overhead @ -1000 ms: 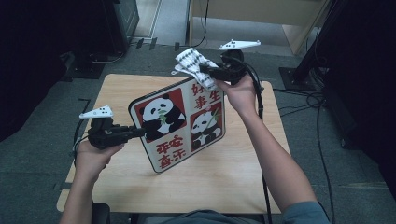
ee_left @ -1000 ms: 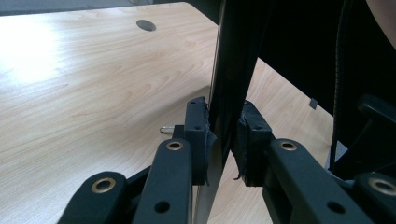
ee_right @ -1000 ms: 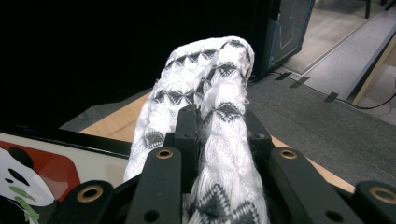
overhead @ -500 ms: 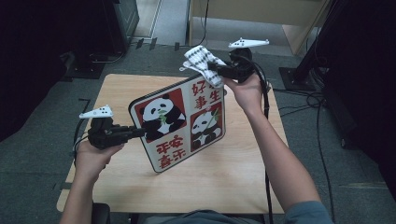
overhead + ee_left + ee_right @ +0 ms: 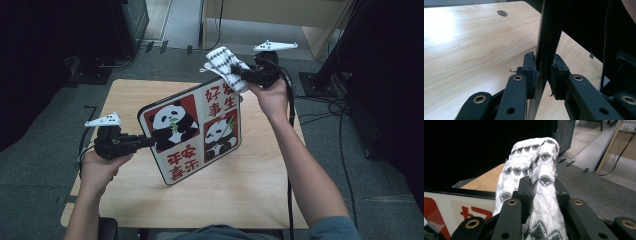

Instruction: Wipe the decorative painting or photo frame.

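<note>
My left gripper [image 5: 150, 140] jaws clamp panda board [image 5: 192, 131] edge, upright on surface [image 5: 250, 180]; right gripper [image 5: 239, 75] jaws, just closing, pinch patterned cloth [image 5: 225, 64] at board's top corner.

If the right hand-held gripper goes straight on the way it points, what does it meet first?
Probably nothing soon. The right hand-held gripper, shut on the cloth, points above the board's top edge toward the floor; depth is unclear.
</note>
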{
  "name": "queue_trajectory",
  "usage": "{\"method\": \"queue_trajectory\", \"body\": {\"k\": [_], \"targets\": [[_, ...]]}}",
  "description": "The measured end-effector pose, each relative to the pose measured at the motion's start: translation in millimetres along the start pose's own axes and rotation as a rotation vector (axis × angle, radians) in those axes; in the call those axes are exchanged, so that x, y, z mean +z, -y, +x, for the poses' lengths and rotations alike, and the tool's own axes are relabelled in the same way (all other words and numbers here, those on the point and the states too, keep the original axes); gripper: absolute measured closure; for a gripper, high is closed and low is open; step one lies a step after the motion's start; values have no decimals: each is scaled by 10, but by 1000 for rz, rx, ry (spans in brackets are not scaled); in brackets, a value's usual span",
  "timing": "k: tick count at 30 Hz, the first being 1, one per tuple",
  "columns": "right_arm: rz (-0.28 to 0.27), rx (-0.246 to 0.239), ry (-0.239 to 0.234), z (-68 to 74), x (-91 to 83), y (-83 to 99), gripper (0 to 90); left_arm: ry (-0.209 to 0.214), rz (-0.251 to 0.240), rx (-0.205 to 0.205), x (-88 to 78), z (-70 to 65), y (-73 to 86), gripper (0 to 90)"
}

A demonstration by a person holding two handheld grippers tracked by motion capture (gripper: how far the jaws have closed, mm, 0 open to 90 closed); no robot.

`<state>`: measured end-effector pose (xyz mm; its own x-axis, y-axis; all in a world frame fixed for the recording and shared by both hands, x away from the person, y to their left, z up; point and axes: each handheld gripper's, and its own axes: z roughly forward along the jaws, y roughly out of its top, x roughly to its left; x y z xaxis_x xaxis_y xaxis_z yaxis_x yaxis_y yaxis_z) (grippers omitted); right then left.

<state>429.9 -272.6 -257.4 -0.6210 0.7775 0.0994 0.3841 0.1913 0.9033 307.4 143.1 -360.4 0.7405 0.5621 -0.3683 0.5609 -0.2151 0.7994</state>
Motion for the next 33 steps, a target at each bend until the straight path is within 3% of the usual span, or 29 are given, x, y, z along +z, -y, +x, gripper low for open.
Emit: {"method": "queue_trajectory", "body": {"k": [7,12,23,29,33], "targets": [[36,61,17,-114,-56,53,791,2,-2,-2,3,5,2,775],[42,120,-12,-214,-85,113,791,-2,-2,0,5,6,1,774],[85,127,-5,-294,-72,221,791,-6,-3,4,6,10,3,770],[100,169,-50,-369,-62,320,791,-8,-2,1,8,14,4,767],[112,162,-51,-386,-56,355,791,-8,-3,1,11,12,3,768]]}}
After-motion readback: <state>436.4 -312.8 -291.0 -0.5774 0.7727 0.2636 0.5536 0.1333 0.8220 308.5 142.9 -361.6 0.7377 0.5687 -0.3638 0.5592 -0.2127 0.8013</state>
